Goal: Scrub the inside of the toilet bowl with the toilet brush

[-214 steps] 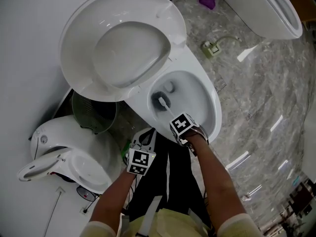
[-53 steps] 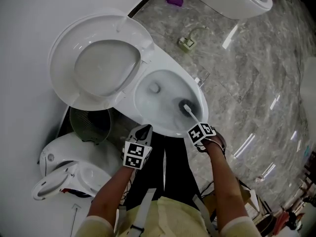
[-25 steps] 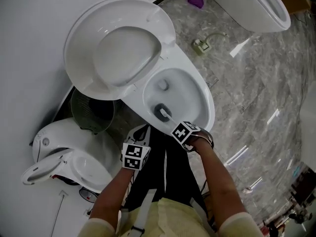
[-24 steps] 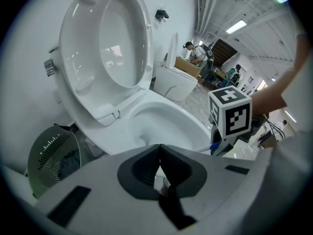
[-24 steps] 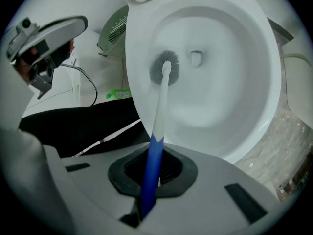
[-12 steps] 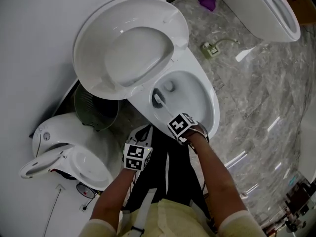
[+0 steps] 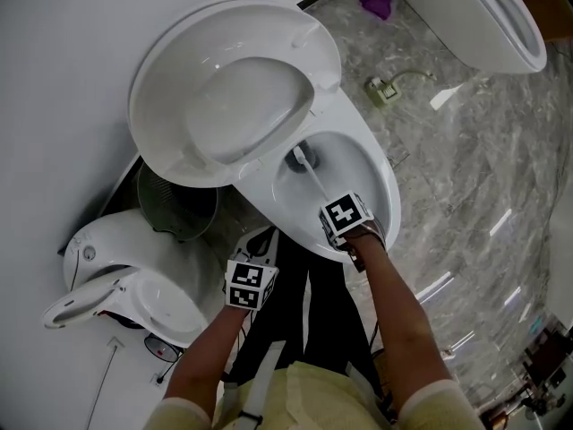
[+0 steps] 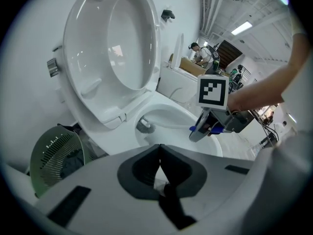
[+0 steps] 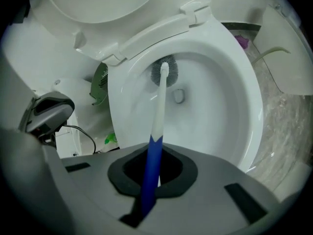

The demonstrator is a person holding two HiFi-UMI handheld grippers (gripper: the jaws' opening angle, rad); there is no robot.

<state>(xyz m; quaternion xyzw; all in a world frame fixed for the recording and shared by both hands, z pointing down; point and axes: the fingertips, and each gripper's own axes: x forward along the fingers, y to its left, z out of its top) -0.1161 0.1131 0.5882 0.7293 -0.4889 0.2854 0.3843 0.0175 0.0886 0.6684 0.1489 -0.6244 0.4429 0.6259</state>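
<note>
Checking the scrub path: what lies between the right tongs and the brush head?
Only the brush's own handle, spanning from the right tongs to the brush head over bare bowl wall; right gripper view shows it.

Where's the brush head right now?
In the right gripper view, the brush head is inside the bowl, against its rear wall just beyond the drain. The right gripper holds the handle.
</note>
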